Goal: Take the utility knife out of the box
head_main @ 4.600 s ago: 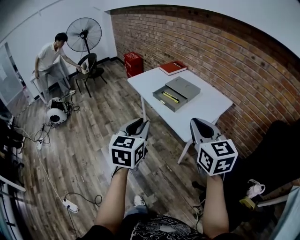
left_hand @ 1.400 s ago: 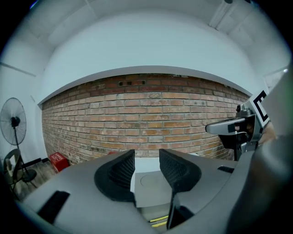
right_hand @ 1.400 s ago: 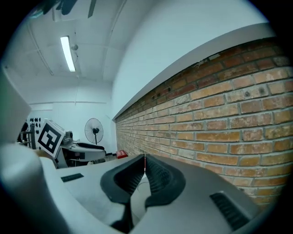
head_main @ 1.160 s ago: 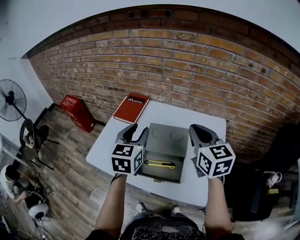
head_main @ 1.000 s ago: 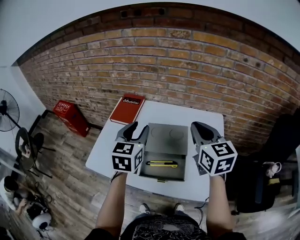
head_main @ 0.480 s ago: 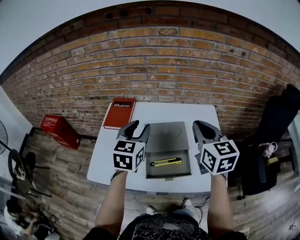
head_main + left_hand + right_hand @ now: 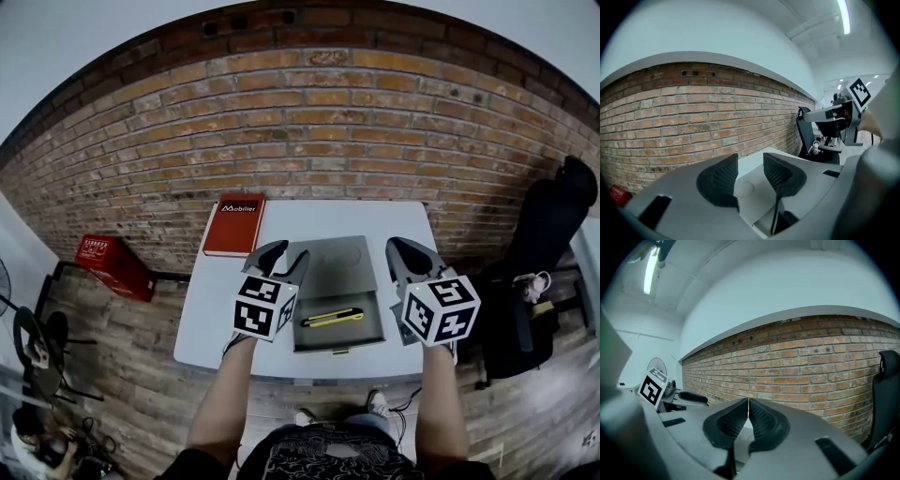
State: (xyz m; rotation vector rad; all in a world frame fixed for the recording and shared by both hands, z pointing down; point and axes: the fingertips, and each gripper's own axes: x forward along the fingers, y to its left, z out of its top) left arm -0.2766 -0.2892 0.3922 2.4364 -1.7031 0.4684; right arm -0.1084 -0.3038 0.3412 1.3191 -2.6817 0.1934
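Head view: grey box (image 7: 338, 348) open on white table (image 7: 214, 319), lid folded back to the far side. Yellow knife (image 7: 333, 318) lies flat inside, long axis left to right, right end slightly farther. Left gripper (image 7: 281, 255) and right gripper (image 7: 405, 251) hover either side, with the knife between them, below and nearer than both tips; its left end sits closer to the left one. Left gripper view: fingers (image 7: 719, 180) spread apart, nothing between, box lid beyond. Right gripper view: fingers (image 7: 764, 420) pressed together, empty. Left looks better placed to reach.
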